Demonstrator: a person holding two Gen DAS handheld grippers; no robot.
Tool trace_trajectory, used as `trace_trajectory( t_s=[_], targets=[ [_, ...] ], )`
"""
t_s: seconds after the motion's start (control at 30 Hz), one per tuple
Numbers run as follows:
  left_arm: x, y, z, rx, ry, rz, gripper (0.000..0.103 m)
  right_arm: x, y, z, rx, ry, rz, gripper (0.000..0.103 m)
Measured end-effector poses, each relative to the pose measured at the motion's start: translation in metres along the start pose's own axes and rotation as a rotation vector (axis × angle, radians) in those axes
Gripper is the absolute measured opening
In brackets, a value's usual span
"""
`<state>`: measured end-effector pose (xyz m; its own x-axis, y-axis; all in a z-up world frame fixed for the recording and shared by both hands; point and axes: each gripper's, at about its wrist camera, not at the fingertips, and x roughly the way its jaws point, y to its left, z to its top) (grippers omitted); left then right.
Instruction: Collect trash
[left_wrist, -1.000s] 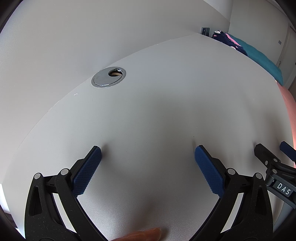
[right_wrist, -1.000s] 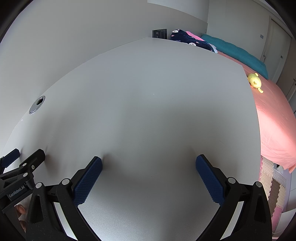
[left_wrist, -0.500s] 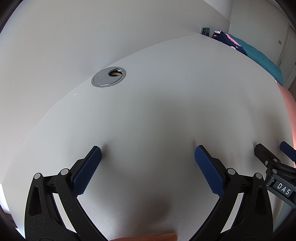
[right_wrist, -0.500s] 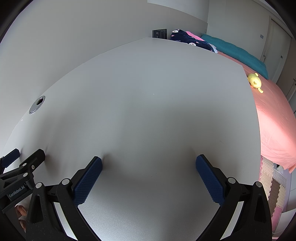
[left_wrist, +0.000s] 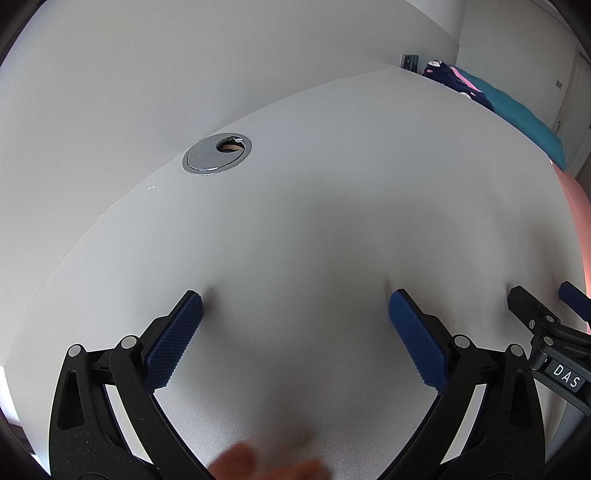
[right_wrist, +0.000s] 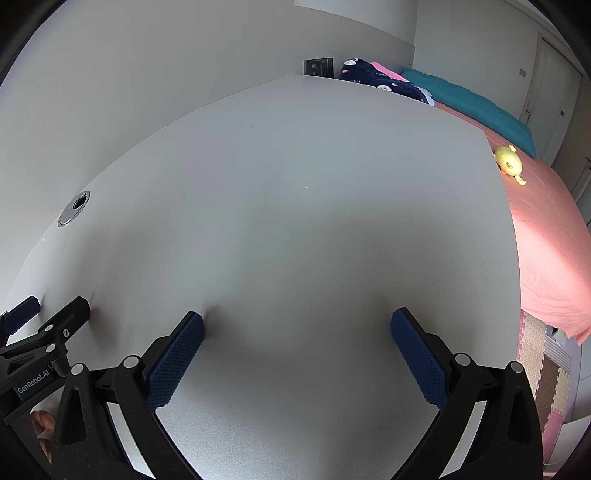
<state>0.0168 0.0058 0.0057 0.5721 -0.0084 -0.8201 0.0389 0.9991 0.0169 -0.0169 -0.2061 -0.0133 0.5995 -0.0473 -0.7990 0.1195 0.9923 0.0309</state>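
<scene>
No trash shows in either view. My left gripper (left_wrist: 295, 302) is open and empty, its blue pads resting low over the white table (left_wrist: 332, 184). My right gripper (right_wrist: 297, 321) is open and empty too, low over the same table (right_wrist: 295, 184). Each gripper shows at the edge of the other's view: the right one in the left wrist view (left_wrist: 535, 306), the left one in the right wrist view (right_wrist: 51, 314). A blurred hand (left_wrist: 266, 465) shows at the bottom of the left wrist view.
A round metal cable grommet (left_wrist: 217, 153) sits in the table near the wall; it also shows in the right wrist view (right_wrist: 74, 208). A bed with a pink sheet (right_wrist: 546, 229), teal pillow (right_wrist: 469, 103) and yellow toy (right_wrist: 509, 159) stands to the right.
Both grippers have stayed still. The hand at the bottom of the left wrist view has shifted and is blurred by motion.
</scene>
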Motion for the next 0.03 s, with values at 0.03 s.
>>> trace_trajectory(
  t_s=[0.03],
  targets=[
    [0.0,-0.0001,0.0,0.0,0.0,0.0,0.097,0.0,0.0,0.0,0.0,0.0,0.0,0.101]
  ],
)
